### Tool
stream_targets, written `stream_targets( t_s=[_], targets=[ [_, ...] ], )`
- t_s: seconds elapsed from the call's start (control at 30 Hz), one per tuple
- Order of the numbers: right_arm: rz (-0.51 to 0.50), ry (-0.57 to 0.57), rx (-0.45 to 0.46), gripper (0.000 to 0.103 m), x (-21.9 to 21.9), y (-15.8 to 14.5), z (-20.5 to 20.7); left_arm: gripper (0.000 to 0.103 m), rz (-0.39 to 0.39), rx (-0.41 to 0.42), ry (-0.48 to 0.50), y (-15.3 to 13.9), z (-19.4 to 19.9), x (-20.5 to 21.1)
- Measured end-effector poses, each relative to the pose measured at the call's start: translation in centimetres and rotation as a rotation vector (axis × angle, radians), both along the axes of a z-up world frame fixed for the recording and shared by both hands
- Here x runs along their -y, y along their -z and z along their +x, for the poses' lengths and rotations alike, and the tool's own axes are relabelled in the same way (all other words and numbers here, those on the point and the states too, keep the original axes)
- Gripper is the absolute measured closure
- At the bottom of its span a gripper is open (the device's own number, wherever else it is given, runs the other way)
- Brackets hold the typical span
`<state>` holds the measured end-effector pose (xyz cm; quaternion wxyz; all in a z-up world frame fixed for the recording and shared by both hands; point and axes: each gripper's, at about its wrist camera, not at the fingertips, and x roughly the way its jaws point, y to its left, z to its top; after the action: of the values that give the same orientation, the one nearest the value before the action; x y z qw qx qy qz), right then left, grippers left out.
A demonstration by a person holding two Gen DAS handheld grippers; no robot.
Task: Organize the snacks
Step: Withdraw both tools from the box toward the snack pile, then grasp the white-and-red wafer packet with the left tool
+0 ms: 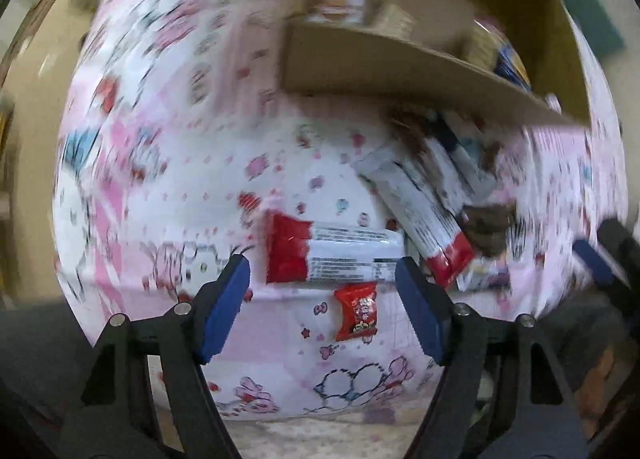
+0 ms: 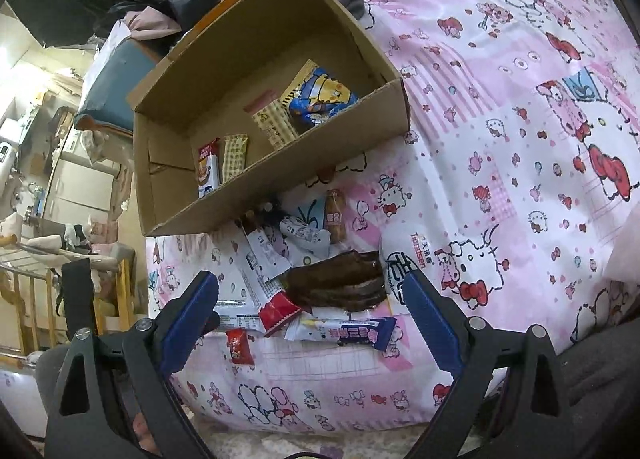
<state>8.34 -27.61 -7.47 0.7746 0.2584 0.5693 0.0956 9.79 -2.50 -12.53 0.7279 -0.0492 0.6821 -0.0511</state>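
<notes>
Blue-padded and spread wide, the jaws of both grippers hold nothing: the left gripper (image 1: 322,283) hovers low over the front edge of the bed (image 2: 500,163), and the right gripper (image 2: 312,299) hangs over the same heap from the other side. Nearest, at about 6 o'clock in the left view, lies a small red candy packet (image 1: 356,311), just beyond the gap between the left jaws. Just past it, at 12 o'clock from that gap, a red-and-white bar (image 1: 336,255) lies crosswise, touching a second long red-tipped wrapper (image 1: 424,211) that slants away toward 1 o'clock. In the right view a purple bar (image 2: 348,333) lies nearest, with a dark brown packet (image 2: 336,279) just behind it and a small brown bottle-shaped snack (image 2: 335,215) farther on. Beyond the pile, at 11 o'clock, stands the cardboard box (image 2: 280,163), already holding a blue-and-yellow bag (image 2: 320,99) and several slim packets. The step in hand looks like the reach for another loose snack. The left view is smeared with motion, so the aim cannot be certain, but the red-and-white bar sits best placed; taking it calls for lowering the left jaws across its narrow width without catching the neighbouring wrapper, then carrying it up to the box.
</notes>
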Motion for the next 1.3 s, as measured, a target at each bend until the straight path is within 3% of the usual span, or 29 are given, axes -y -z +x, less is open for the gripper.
stream_targets(
  t_s=[0.13,0.23,0.3,0.43,0.53,0.63,0.83,0.87,1.03,1.13,1.3],
  targets=[
    [0.015,-0.001,-0.005,0.007,-0.1,0.1,0.3,0.031,0.13,-0.006,0.437,-0.9,0.8,4.6],
    [0.011,-0.004,0.008,0.007,-0.3,-0.2,0.5,0.031,0.194,-0.01,0.662,-0.3,0.6,7.0],
    [0.009,-0.003,0.012,0.007,-0.2,-0.3,0.5,0.031,0.206,-0.03,0.791,0.9,0.1,8.6],
    [0.005,0.005,0.012,0.007,0.1,-0.3,0.3,0.031,0.238,-0.094,0.914,3.7,-0.4,10.4],
    [0.002,0.023,0.006,0.007,0.6,-0.2,0.3,0.03,0.234,-0.142,0.89,5.4,0.3,10.7],
    [0.015,0.039,-0.003,0.007,1.1,0.0,0.3,0.033,0.19,-0.118,0.871,5.3,1.1,10.6],
    [-0.001,0.085,0.023,0.007,1.9,-0.5,0.4,0.073,0.173,-0.079,0.902,4.5,1.2,9.5],
    [-0.001,0.092,0.024,0.007,2.0,-0.4,0.4,0.076,0.174,-0.08,0.91,4.4,1.3,9.0],
    [-0.003,0.101,0.006,0.007,2.3,0.0,0.4,0.077,0.191,-0.053,0.954,3.3,0.4,8.7],
    [-0.002,0.102,0.001,0.007,2.3,0.1,0.4,0.077,0.187,-0.031,0.929,1.5,-0.2,8.4],
    [-0.011,0.084,-0.006,0.007,2.0,0.2,0.5,0.077,0.167,-0.014,0.693,-1.7,0.6,6.2]
  ],
)
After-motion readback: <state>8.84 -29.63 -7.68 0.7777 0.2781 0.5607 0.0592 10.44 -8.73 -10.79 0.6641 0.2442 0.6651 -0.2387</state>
